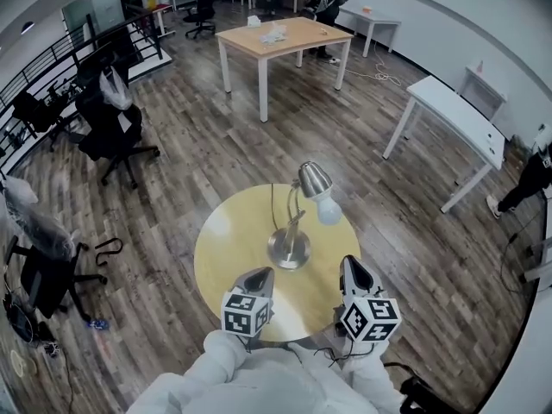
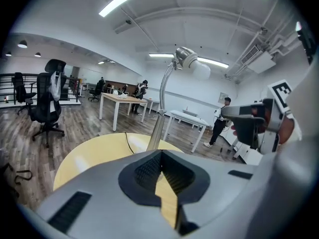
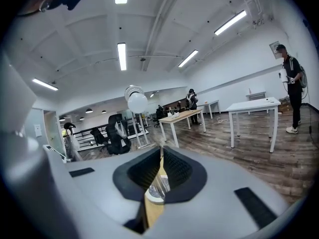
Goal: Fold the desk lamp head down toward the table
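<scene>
my left claw (image 1: 259,276) is closed, its 2 jaws meeting at the tips with nothing between them. my right claw (image 1: 352,267) is closed the same way and also holds nothing. both hover over the near part of the round yellow worktop (image 1: 226,231), side by side and apart from each other.

the desk lamp (image 1: 296,218) stands on that worktop, ahead of both claws and roughly between their lines. its round metal base (image 1: 289,248) sits just ahead of my left claw and a little to its right, and ahead and to the left of my right claw. neither claw touches it. the curved stem rises from the base, and the lamp head (image 1: 314,179) is up high, above and beyond both claws, not folded down. its white bulb (image 1: 329,211) points down and toward my right claw's side. a thin dark cord (image 1: 273,203) runs from the lamp across the worktop, away from my claws.

far beyond the lamp there is a wooden table (image 1: 285,37). a black office chair (image 1: 110,123) stands well off to the left of my left claw, and a white table (image 1: 457,117) well off to the right of my right claw.
</scene>
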### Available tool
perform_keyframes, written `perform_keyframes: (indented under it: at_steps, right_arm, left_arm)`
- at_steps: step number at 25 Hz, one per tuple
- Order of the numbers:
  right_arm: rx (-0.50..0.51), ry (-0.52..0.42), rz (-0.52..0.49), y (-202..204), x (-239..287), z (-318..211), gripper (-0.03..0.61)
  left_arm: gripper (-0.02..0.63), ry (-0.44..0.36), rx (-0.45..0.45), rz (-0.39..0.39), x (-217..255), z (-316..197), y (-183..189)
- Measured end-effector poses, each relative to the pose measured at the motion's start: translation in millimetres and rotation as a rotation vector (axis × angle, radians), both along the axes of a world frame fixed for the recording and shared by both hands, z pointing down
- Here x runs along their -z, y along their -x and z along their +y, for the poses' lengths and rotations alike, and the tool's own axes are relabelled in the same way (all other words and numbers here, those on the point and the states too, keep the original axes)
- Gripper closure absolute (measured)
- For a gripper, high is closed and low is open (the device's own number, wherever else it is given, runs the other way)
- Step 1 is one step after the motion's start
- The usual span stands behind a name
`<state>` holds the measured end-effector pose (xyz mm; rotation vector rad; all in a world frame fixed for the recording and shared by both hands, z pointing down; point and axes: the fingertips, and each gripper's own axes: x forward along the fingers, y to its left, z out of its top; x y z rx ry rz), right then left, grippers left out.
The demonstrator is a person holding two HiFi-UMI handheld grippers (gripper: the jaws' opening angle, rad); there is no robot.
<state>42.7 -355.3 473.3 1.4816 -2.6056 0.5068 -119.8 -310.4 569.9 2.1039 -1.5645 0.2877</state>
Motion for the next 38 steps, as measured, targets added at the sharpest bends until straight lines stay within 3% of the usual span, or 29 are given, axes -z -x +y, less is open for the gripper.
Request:
perform_keyframes:
  at_steps: [9,13,15,16,17,19,27,32,38]
  right_arm:
    - [-0.025,-0.073,-0.064,5.9,44.3,-45.4,0.565]
    - [-0.006,-0.145,-0.071,10.4,92.5,-55.3,0.555]
    - [0.056,-0.207,-0.057,22.0,128.2,-60.0,0.555]
    - [0.104,-0.229,-0.033,30.9,142.5,-61.3,0.529]
    - [0.157,-0.243,0.005,40.9,152.6,-62.2,0.446]
    - [0.248,-0.258,0.102,60.1,161.4,-64.4,0.399]
    - [0.428,-0.200,0.309,109.0,155.0,-80.0,0.379]
    - [0.513,-0.119,0.356,121.5,150.1,-85.2,0.368]
    - [0.506,-0.108,0.368,123.5,148.1,-85.2,0.368]
  left_arm:
    - [0.611,0.059,-0.125,-0.197,-89.2,-80.9,22.8]
    - [0.611,0.109,-0.198,-0.255,-117.3,-109.7,20.6]
    - [0.611,0.141,-0.219,-0.261,-128.5,-121.5,20.5]
    - [0.611,0.152,-0.226,-0.256,-133.2,-125.9,20.7]
    - [0.611,0.162,-0.232,-0.250,-137.5,-129.2,20.7]
    - [0.611,0.177,-0.245,-0.238,-145.0,-132.4,21.8]
    - [0.611,0.172,-0.315,-0.265,-165.4,-131.3,25.7]
    - [0.611,0.184,-0.332,-0.248,-171.7,-131.8,25.7]
    - [0.611,0.184,-0.356,-0.236,-171.1,-134.8,24.6]
